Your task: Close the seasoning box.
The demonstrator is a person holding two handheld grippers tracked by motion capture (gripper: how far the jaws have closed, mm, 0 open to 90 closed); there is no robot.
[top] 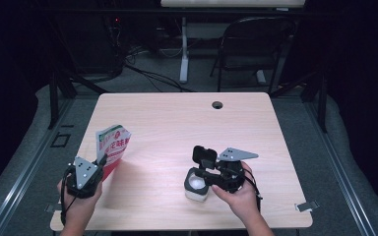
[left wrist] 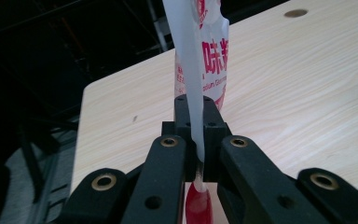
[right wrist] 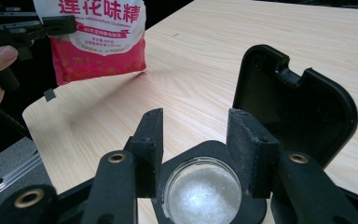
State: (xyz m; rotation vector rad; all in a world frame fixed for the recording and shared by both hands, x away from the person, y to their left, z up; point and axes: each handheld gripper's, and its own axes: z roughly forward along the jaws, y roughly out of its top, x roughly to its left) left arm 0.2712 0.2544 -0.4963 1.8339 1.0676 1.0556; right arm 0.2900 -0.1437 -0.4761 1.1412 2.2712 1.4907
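Both claws near front bench edge: pouch left, seasoning jar right.

Left claw [left wrist: 193, 140] pinches the seasoning pouch [top: 112, 147] by its edge, held upright over the bench [top: 177, 123] near the front left corner. Right claw [right wrist: 196, 149] stands spread around the white jar [top: 197, 187], black lid [top: 204, 156] flipped open, white granules inside. Risk: thin pinch may slip; jar near front edge could tip. Open room lies toward the back.
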